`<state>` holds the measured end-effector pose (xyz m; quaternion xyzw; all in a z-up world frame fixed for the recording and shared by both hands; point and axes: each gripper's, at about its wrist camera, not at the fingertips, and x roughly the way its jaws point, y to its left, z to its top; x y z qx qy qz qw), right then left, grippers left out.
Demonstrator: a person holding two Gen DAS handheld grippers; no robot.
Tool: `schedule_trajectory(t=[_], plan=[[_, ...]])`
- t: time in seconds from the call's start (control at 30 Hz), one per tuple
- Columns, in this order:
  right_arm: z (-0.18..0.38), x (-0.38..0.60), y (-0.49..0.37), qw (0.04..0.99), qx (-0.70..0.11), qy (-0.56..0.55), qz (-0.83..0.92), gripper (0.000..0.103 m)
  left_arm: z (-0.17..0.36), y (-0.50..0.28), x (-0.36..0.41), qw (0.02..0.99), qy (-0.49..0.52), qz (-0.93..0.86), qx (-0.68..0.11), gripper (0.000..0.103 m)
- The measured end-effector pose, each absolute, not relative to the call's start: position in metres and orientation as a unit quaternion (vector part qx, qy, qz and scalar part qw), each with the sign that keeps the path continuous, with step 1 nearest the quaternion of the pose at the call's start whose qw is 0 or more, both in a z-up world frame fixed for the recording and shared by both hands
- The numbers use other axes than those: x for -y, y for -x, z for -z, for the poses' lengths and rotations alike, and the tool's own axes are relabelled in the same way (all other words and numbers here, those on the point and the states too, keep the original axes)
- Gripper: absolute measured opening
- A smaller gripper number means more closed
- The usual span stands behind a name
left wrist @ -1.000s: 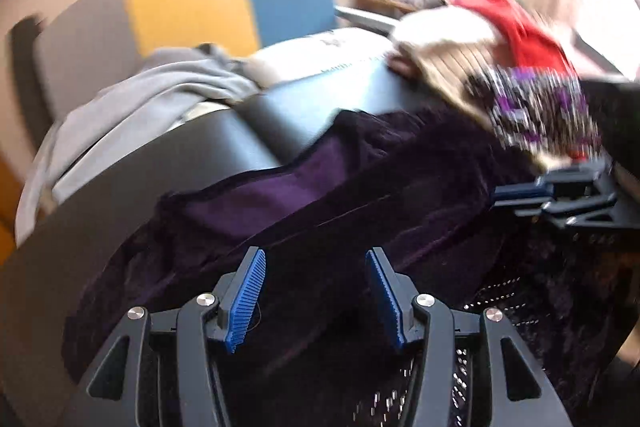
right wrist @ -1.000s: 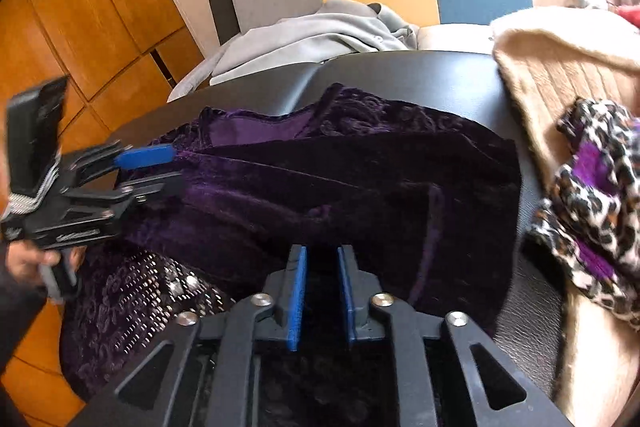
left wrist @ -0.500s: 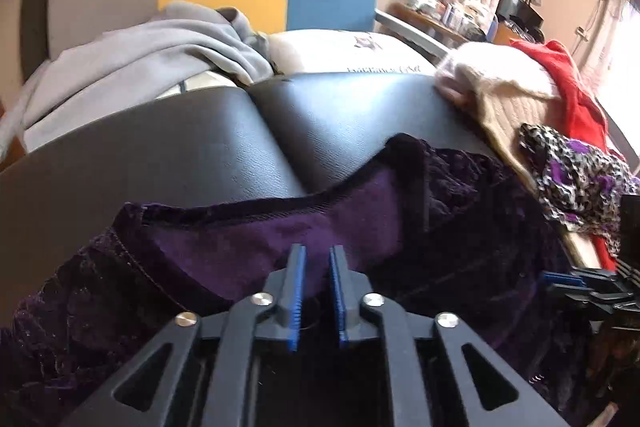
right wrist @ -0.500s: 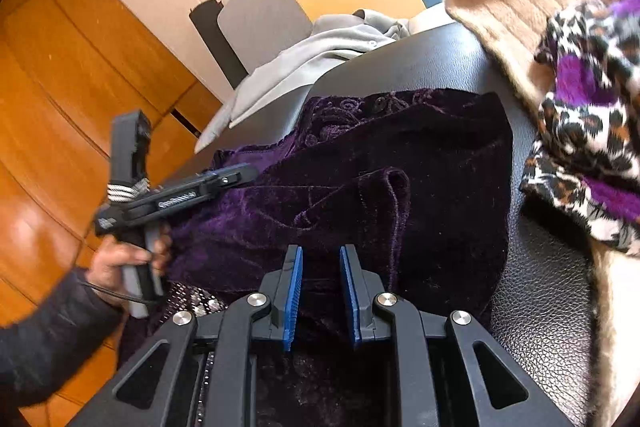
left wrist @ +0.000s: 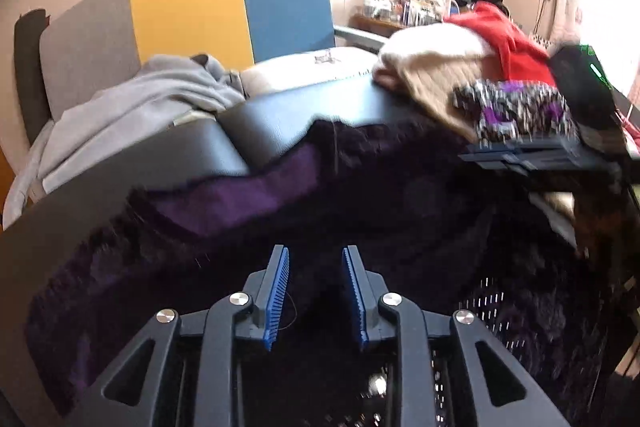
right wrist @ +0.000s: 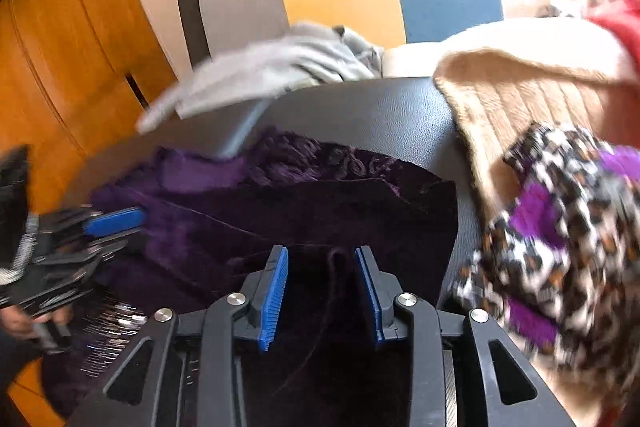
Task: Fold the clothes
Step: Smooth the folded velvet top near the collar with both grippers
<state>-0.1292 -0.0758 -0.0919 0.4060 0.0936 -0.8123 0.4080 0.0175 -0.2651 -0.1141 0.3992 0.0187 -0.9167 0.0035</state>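
- a black leather-look counter (right wrist: 360, 103) fills the foreground, with a grey, yellow and blue chair back (left wrist: 224, 11) behind it and orange wooden panelling (right wrist: 60, 59) on the left of the right wrist view.
- the left hand-held gripper (left wrist: 316, 291) has its blue-padded fingers (left wrist: 276, 291) parted by a moderate gap; dark cloth lies below and between them, but nothing is pinched.
- the right hand-held gripper (right wrist: 322, 293) is likewise partly open, and a raised ridge of dark fabric stands in the gap without either pad pressing on it.
- the purple velvet garment (right wrist: 304, 199) lies spread on the counter under both tools, its long axis running left to right across the views, the lighter purple lining (left wrist: 240, 195) of its opening facing the chair.
- a studded or sequinned part of the garment (right wrist: 112, 323) hangs at the near left edge (too blurred to tell more).
- in the right wrist view the left tool (right wrist: 80, 239) sits at the garment's left end, gripped from below by a hand (right wrist: 24, 319).
- a cream knit (right wrist: 532, 91), a leopard-print piece with purple patches (right wrist: 560, 235) and a red garment (left wrist: 504, 39) are piled at the right end of the counter, touching one another.
- a grey sweatshirt (left wrist: 132, 99) is draped over the chair seat, behind the counter.
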Motion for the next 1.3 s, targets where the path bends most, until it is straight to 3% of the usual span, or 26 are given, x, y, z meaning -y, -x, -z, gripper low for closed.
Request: schedule_trajectory(t=[0.03, 0.3, 0.37, 0.43, 0.6, 0.8, 0.97, 1.07, 1.13, 1.3], plan=[[0.090, 0.080, 0.130, 0.412, -0.103, -0.403, 0.811, 0.006, 0.117, -0.020, 0.265, 0.007, -0.402, 0.915, -0.026, 0.028], [0.100, 0.087, 0.136, 0.372, -0.144, -0.397, 0.826, 0.008, 0.120, -0.033, 0.289, 0.020, -0.395, 0.907, -0.145, 0.028], [0.097, 0.087, 0.134, 0.370, -0.153, -0.393, 0.828, 0.014, 0.115, -0.037, 0.299, 0.010, -0.389, 0.902, -0.190, 0.030], [0.090, 0.086, 0.133, 0.357, -0.162, -0.386, 0.835, 0.037, 0.109, -0.043, 0.315, 0.024, -0.374, 0.903, -0.210, 0.033], [0.053, 0.099, 0.115, 0.396, -0.156, -0.335, 0.841, 0.055, 0.100, -0.049, 0.374, 0.092, -0.366, 0.901, -0.215, 0.033], [0.051, 0.160, 0.098, 0.485, -0.151, -0.341, 0.791, 0.056, 0.102, -0.014, 0.404, 0.073, -0.400, 0.894, -0.185, 0.033], [0.085, 0.192, 0.094, 0.504, -0.140, -0.377, 0.764, 0.057, 0.125, 0.016, 0.410, 0.080, -0.420, 0.887, -0.176, 0.033], [0.108, 0.193, 0.093, 0.501, -0.136, -0.387, 0.762, 0.064, 0.133, 0.019, 0.426, 0.090, -0.396, 0.886, -0.222, 0.033], [0.107, 0.192, 0.093, 0.510, -0.127, -0.388, 0.757, 0.077, 0.138, 0.020, 0.437, 0.097, -0.379, 0.885, -0.252, 0.023], [0.111, 0.203, 0.080, 0.511, -0.161, -0.379, 0.754, 0.089, 0.146, 0.006, 0.465, 0.079, -0.338, 0.871, -0.349, 0.020]])
